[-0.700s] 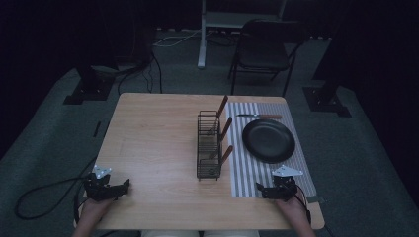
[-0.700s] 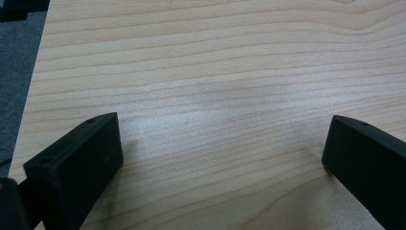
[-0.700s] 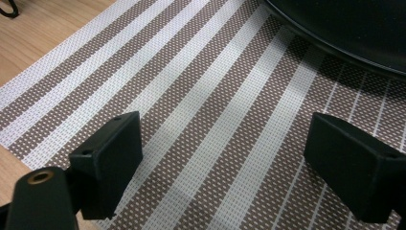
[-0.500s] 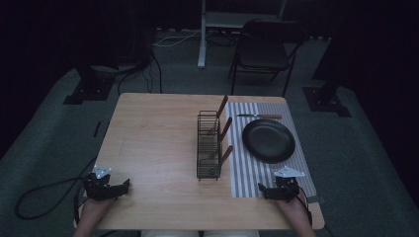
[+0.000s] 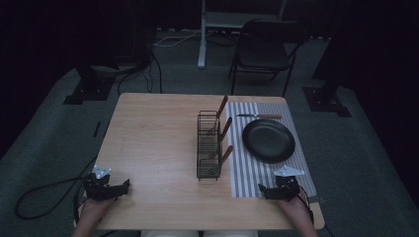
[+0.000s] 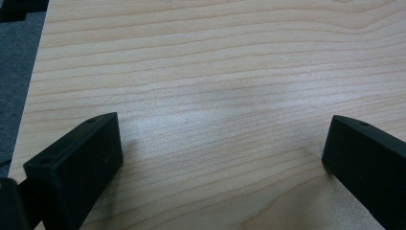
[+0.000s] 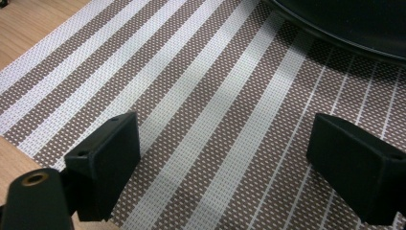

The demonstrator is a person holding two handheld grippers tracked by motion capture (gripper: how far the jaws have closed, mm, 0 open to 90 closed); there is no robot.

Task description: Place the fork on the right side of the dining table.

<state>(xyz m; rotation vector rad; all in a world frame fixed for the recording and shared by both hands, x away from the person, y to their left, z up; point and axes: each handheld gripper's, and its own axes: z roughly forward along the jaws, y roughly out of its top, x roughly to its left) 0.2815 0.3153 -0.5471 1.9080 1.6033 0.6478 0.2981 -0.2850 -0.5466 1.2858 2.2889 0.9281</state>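
My left gripper [image 5: 123, 186] rests at the near left corner of the wooden table [image 5: 153, 138], held by a hand. Its jaws stand wide open [image 6: 222, 153] over bare wood. My right gripper [image 5: 264, 191] sits at the near end of the striped placemat [image 5: 247, 173], jaws wide open [image 7: 225, 158] with nothing between them. A black plate [image 5: 268, 140] lies on the placemat; its rim [image 7: 344, 28] shows at the top of the right gripper view. A black wire rack [image 5: 208, 145] holds three wooden-handled utensils [image 5: 225, 129]. A knife [image 5: 259, 116] lies beyond the plate.
A dark chair [image 5: 264, 49] and a white stand [image 5: 205, 34] sit beyond the table's far edge. Cables [image 5: 39, 197] trail over the floor at the left. Bare wood stretches between the left gripper and the rack.
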